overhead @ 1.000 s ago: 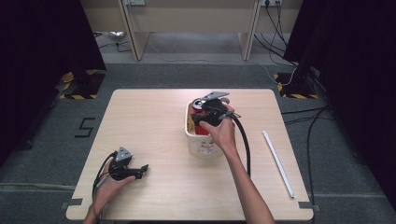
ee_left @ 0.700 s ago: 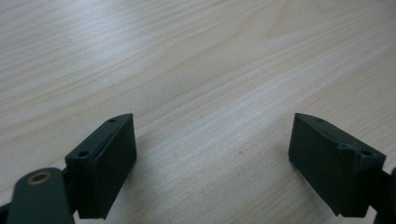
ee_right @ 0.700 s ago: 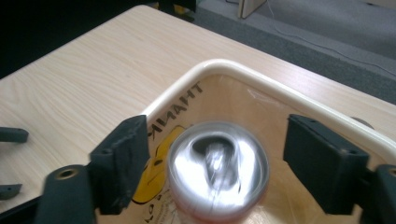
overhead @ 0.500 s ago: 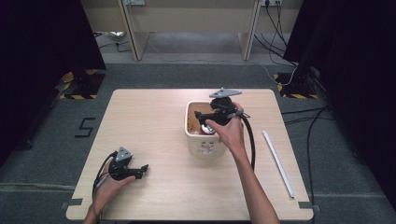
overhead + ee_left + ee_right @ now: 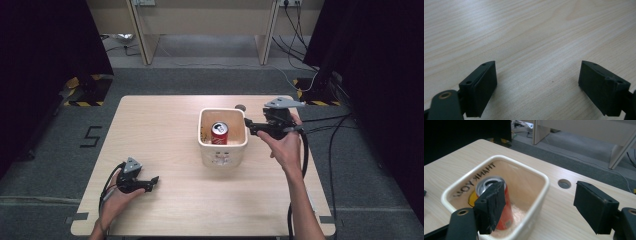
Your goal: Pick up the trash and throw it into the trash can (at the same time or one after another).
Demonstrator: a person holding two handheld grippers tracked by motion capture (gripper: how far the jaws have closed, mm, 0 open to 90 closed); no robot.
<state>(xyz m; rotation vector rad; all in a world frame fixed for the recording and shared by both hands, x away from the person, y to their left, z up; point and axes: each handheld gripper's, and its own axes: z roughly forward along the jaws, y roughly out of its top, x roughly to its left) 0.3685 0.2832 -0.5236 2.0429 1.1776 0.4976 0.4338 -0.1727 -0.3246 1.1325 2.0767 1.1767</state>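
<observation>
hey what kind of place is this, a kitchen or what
Likely a lab or recording studio, not a kitchen: black curtains flank a lone wooden table, cables trail across grey carpet, and hazard tape marks stand bases.

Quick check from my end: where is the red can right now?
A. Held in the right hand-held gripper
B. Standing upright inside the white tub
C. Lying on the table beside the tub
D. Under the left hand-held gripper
B: the red can stands upright inside the white tub, and the right hand-held gripper is open beside it.
</observation>
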